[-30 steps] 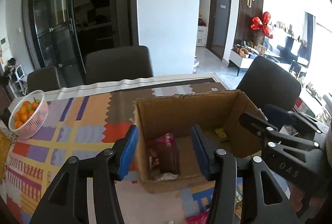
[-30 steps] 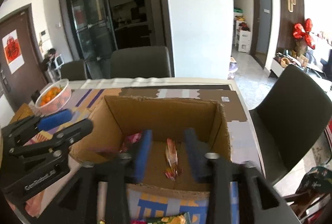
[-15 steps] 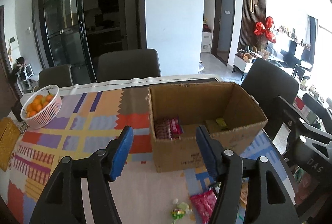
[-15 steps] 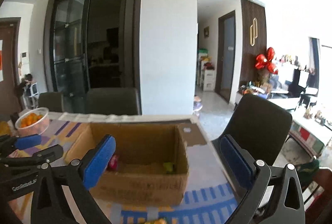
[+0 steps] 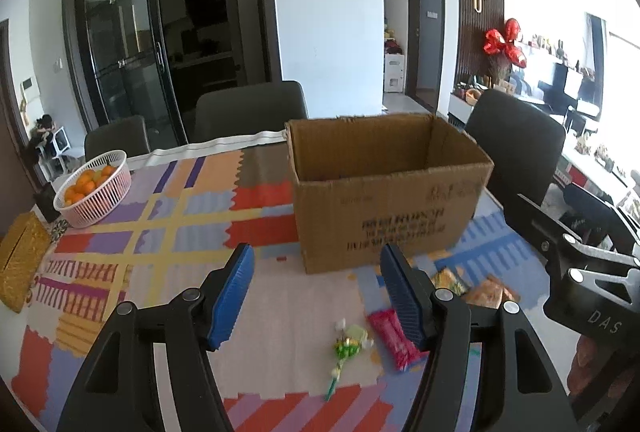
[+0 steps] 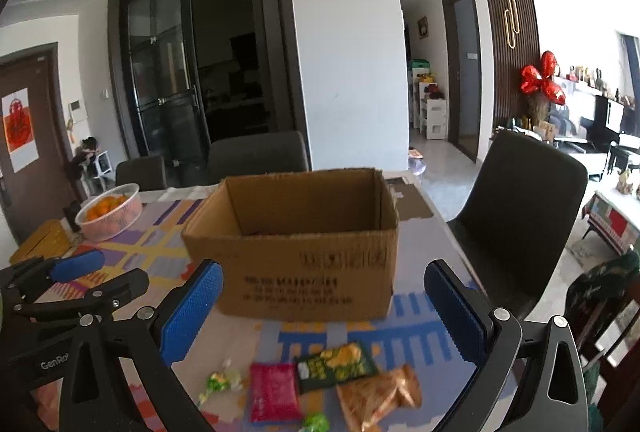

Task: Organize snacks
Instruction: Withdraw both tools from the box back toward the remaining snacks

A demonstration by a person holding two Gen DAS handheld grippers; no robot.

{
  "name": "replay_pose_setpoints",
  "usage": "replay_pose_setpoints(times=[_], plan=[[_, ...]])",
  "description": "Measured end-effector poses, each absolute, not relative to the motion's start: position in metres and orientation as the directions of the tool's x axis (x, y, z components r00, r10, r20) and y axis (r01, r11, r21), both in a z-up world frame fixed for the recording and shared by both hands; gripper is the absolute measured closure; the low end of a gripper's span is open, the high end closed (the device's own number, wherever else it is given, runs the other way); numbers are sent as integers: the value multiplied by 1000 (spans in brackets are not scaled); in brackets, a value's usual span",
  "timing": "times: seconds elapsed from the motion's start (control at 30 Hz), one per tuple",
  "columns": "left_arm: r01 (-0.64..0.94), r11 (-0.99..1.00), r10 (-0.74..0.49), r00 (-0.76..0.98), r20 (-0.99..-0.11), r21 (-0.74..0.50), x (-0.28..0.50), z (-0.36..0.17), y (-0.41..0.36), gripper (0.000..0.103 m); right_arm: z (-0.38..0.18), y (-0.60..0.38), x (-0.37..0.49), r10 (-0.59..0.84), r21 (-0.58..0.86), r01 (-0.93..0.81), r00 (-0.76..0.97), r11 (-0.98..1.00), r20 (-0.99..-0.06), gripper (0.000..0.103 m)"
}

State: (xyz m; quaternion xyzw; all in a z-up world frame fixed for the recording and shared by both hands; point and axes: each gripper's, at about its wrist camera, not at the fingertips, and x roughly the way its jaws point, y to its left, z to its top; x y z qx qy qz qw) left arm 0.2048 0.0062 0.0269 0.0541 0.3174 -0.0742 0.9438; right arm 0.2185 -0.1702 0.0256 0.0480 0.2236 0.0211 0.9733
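Note:
An open cardboard box (image 5: 384, 188) (image 6: 296, 244) stands on the patterned tablecloth; its contents are hidden from here. In front of it lie loose snacks: a pink packet (image 6: 274, 390) (image 5: 394, 340), a green candy (image 6: 218, 382) (image 5: 348, 344), a dark green packet (image 6: 336, 364), an orange bag (image 6: 380, 396) (image 5: 486, 292) and a small green candy (image 6: 316, 422). My left gripper (image 5: 320, 296) is open and empty, held above the table before the box. My right gripper (image 6: 324, 316) is wide open and empty above the snacks.
A white basket of oranges (image 5: 94, 188) (image 6: 110, 212) and a gold tissue box (image 5: 20, 264) sit at the table's left. Dark chairs (image 6: 524, 216) (image 5: 248, 112) stand around the table. The table's right edge is close to the box.
Both grippers pulled back and up out of the box. The right gripper opened wide after dropping a snack in the box. The loose snacks on the table came into view.

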Motion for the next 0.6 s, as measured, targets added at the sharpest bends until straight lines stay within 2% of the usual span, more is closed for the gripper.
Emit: replay_pose_setpoints(times=[0.33, 0.6], plan=[[184, 982, -118, 728, -676, 28, 179, -16, 16, 38, -3, -160, 183, 47, 70, -16, 877, 997, -478, 1], [218, 975, -123, 689, -714, 42, 163, -47, 14, 38, -43, -155, 172, 98, 100, -48, 804, 994, -587, 1]])
